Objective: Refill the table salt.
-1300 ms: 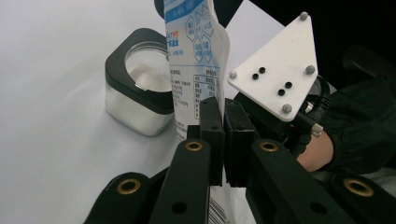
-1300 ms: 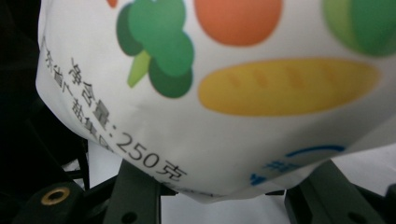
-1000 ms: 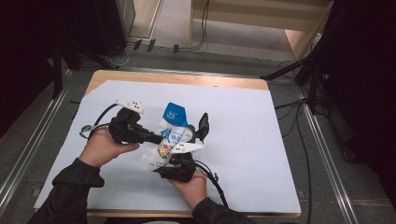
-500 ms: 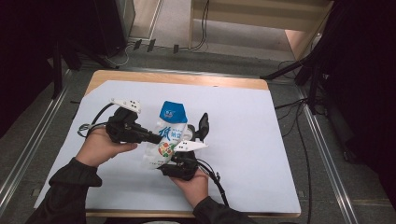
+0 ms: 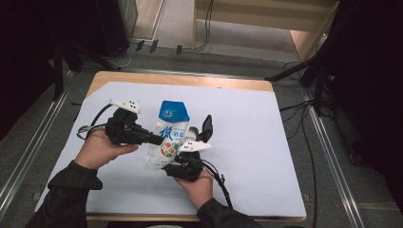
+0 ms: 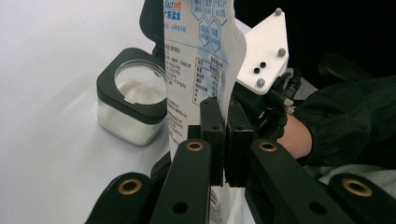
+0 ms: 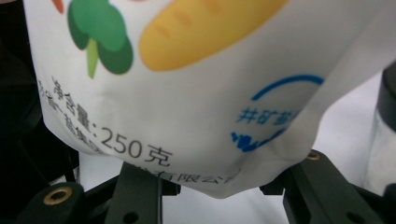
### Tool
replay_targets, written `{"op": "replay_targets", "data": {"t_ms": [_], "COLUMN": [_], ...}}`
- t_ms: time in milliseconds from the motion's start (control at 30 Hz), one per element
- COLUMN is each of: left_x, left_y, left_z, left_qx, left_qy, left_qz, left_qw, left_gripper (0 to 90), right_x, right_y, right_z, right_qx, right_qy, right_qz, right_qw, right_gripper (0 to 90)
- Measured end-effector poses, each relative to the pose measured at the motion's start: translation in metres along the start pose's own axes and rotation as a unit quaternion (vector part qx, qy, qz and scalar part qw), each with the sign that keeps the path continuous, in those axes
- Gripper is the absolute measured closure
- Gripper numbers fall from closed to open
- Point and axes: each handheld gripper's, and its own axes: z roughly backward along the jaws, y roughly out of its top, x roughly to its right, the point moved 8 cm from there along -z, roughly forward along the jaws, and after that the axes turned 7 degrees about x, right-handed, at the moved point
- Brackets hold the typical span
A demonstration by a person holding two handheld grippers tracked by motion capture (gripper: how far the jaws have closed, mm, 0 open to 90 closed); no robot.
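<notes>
A white food pouch [image 5: 168,137] with a blue top and printed vegetables stands upright over the table between both grippers. My left gripper [image 5: 159,141] comes in from the left, and in the left gripper view its jaws [image 6: 225,116] are shut on the pouch's thin side edge [image 6: 201,56]. My right gripper [image 5: 185,142] holds the pouch from the near side. In the right gripper view the pouch's bulging bottom [image 7: 196,93] sits squeezed between the two jaws [image 7: 224,186].
A small clear jar with a square black lid [image 6: 133,100] stands on the white table sheet just behind the pouch, and its side [image 7: 385,130] is at the right edge of the right gripper view. The sheet [image 5: 256,123] covers a wooden table; cables run on the floor around it.
The pouch stands a little straighter and its blue top is less tilted. Both hands have hardly moved and keep their hold.
</notes>
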Motion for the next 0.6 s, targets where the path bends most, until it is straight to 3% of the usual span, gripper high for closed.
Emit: {"op": "replay_targets", "data": {"t_ms": [233,600], "left_x": [0.005,0.0], "left_y": [0.003,0.002], "left_z": [0.007,0.018], "left_qx": [0.01,0.015], "left_qy": [-0.002,0.021], "left_qz": [-0.007,-0.013], "left_qw": [0.9999,0.9996], "left_gripper": [89.7,89.8], "right_x": [0.002,0.01], "right_y": [0.009,0.018], "right_z": [0.004,0.009], "right_qx": [0.014,0.023], "right_qy": [-0.003,-0.017], "right_qz": [-0.001,0.003], "right_qw": [0.9999,0.9996], "right_gripper": [62.6,64.6]}}
